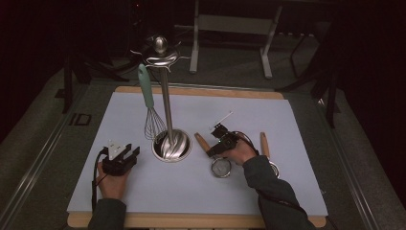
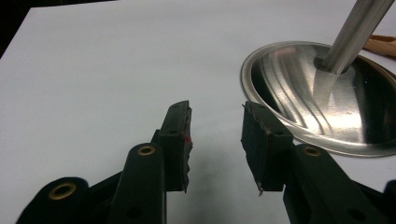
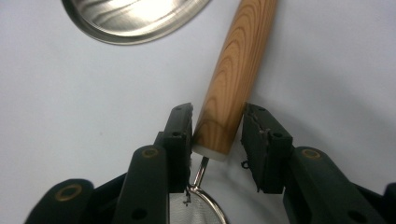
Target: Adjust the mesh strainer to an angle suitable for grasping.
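A small mesh strainer (image 1: pixel 221 167) with a wooden handle (image 3: pixel 238 65) lies on the white mat to the right of the utensil stand. My right gripper (image 1: pixel 211 152) (image 3: pixel 217 130) straddles the handle's lower end, just above the wire rim (image 3: pixel 198 205). Its jaws are open: the left pad (image 3: pixel 183 135) sits against the wood and a narrow gap shows at the right pad. My left gripper (image 1: pixel 131 151) (image 2: pixel 215 135) rests open and empty on the mat, left of the stand's steel base (image 1: pixel 171 145) (image 2: pixel 327 102).
A whisk (image 1: pixel 152 120) with a teal handle hangs from the stand's top beside its pole (image 1: pixel 165 100). A second wooden-handled utensil (image 1: pixel 264 143) lies right of my right hand. The white mat (image 1: pixel 201 191) covers a wooden board; dark floor and a metal frame (image 1: pixel 230 24) lie beyond.
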A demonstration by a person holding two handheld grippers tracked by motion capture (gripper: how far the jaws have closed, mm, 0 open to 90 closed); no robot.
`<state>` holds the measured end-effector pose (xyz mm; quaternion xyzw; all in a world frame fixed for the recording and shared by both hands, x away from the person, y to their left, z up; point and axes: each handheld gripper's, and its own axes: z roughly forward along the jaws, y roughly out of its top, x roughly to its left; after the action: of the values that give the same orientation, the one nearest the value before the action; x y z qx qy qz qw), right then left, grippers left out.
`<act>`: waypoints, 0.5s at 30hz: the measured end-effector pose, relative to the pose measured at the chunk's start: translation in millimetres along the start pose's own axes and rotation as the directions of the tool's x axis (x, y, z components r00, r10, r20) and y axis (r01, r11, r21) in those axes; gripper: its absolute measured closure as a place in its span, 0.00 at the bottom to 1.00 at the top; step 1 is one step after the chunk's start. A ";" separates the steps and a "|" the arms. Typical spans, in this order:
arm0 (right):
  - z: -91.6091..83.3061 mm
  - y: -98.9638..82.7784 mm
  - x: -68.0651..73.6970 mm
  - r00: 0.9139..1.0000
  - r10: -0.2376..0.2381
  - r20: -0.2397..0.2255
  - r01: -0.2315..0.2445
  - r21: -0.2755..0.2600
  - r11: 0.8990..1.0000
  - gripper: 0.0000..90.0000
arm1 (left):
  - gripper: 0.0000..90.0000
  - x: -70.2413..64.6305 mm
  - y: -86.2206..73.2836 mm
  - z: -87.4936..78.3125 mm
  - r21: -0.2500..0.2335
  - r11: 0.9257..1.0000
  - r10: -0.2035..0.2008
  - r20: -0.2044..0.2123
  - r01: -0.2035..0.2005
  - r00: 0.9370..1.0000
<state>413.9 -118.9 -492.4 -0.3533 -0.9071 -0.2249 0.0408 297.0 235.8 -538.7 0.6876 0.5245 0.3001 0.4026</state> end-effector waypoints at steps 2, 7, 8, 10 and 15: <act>2.0 2.6 1.5 1.000 0.000 -0.003 0.000 0.015 1.000 0.70 | 0.69 0.0 0.0 0.0 -0.001 1.000 -0.001 0.000 0.001 1.000; 10.2 7.0 0.0 0.999 0.023 -0.025 -0.021 0.058 0.998 0.70 | 0.69 0.1 0.0 0.0 0.000 1.000 -0.002 0.000 0.002 1.000; 11.3 7.4 -0.5 0.999 0.031 -0.031 -0.029 0.061 0.998 0.71 | 0.69 0.1 0.0 0.0 0.001 1.000 -0.002 0.000 0.002 1.000; 12.9 8.0 -0.5 0.998 0.040 -0.038 -0.037 0.072 0.997 0.71 | 0.69 0.1 0.0 0.0 0.001 1.000 -0.002 0.000 0.002 1.000; 14.6 10.0 2.7 0.998 0.041 -0.041 -0.038 0.083 0.996 0.74 | 0.69 0.0 0.0 0.0 -0.001 1.000 -0.002 0.000 0.002 1.000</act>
<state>419.8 -104.4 -501.1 -0.3642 -0.9074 -0.1942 0.0789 297.0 235.9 -538.7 0.6869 0.5250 0.3000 0.4033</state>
